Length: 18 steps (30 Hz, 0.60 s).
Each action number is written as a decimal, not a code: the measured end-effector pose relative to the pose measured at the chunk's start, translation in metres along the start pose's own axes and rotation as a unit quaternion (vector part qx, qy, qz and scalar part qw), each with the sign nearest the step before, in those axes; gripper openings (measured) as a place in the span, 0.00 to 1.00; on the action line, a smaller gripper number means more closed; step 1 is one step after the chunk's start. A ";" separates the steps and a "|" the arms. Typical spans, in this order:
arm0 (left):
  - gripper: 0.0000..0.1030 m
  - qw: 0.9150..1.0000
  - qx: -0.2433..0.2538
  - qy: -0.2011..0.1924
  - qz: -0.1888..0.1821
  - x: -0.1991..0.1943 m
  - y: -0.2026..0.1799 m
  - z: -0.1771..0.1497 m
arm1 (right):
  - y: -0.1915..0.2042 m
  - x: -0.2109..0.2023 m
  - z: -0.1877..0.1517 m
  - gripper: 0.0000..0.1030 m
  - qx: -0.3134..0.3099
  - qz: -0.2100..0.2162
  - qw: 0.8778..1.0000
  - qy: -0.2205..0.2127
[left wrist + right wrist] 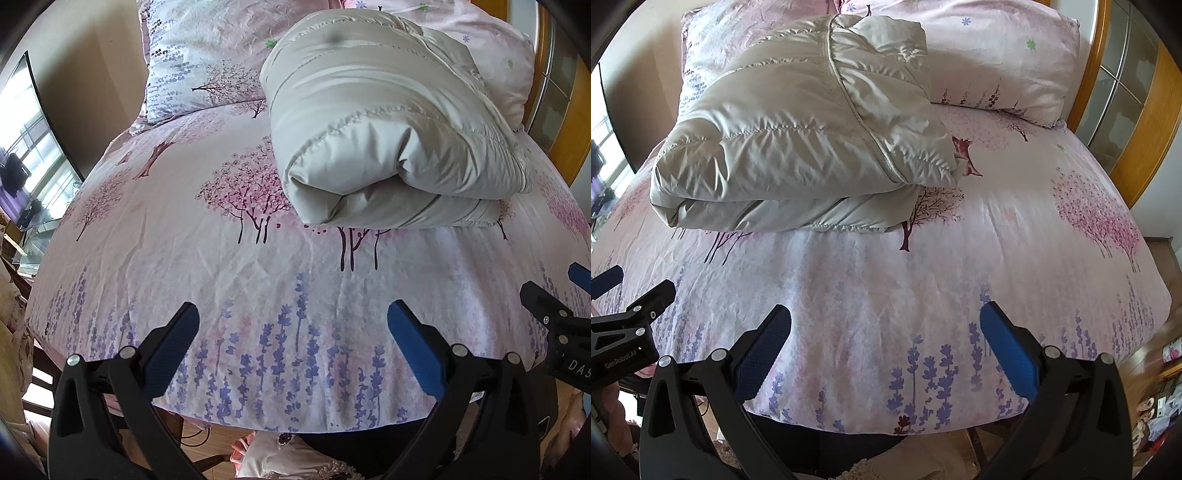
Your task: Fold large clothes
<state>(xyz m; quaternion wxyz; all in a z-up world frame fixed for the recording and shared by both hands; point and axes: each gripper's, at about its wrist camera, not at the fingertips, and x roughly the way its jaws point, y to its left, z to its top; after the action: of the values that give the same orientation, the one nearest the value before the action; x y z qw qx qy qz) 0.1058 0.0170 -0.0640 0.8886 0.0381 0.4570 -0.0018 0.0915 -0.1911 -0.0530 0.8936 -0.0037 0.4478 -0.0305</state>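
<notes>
**Folded jacket rests on the bed as both grippers hang clear**

While I watch through the two wrist cameras, the quilted grey jacket (388,129) (798,136) lies folded into a thick bundle on the bed (184,258) (997,258), its rounded fold turned toward the foot edge. Behind the jacket, a flowered pillow (192,59) leans at the head of the bed on one side, and a pale pink pillow (1004,62) lies on the other; the jacket's far end rests against them.

My left gripper (293,332) hovers on the near side of the jacket, over the lavender-printed edge of the sheet, its blue-padded fingers (410,347) spread wide with nothing between them. My right gripper (886,332) hangs likewise short of the jacket, fingers (764,347) parted and empty, touching no cloth. Each gripper shows at the margin of the other's view, so the pair sit side by side, both well apart from the jacket.

Beyond the jacket's right side, a wooden frame with glass panes (1123,110) stands past the bed. To the jacket's left, a dark screen (33,147) leans at the wall, reflecting a bright window.
</notes>
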 end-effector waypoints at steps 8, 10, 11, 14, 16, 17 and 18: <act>0.98 1.000 -0.001 0.001 0.000 0.000 0.001 0.000 | 0.000 0.001 0.000 0.99 0.001 0.001 1.000 0.001; 0.98 1.000 0.000 0.000 0.000 0.000 0.001 0.000 | 0.001 0.001 0.000 0.99 0.002 0.001 1.000 0.001; 0.98 1.000 0.000 0.001 0.000 0.000 0.000 0.000 | 0.001 0.001 0.000 0.99 0.002 0.000 1.000 0.001; 0.98 1.000 0.000 0.002 0.000 0.001 0.001 0.000 | 0.001 0.001 0.000 0.99 0.002 0.001 1.000 0.002; 0.98 1.000 0.000 0.002 0.000 0.001 0.001 0.000 | 0.001 0.001 0.000 0.99 0.002 0.000 1.000 0.002; 0.98 1.000 0.000 0.003 0.000 0.001 0.001 0.000 | 0.001 0.002 0.000 0.99 0.002 0.000 1.000 0.002; 0.98 1.000 0.000 0.003 0.000 0.001 0.001 0.000 | 0.001 0.002 0.000 0.99 0.002 0.000 1.000 0.002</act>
<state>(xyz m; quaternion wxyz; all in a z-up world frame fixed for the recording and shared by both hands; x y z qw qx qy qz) 0.1064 0.0179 -0.0652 0.8872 0.0378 0.4598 -0.0018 0.0925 -0.1897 -0.0543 0.8925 -0.0016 0.4499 -0.0318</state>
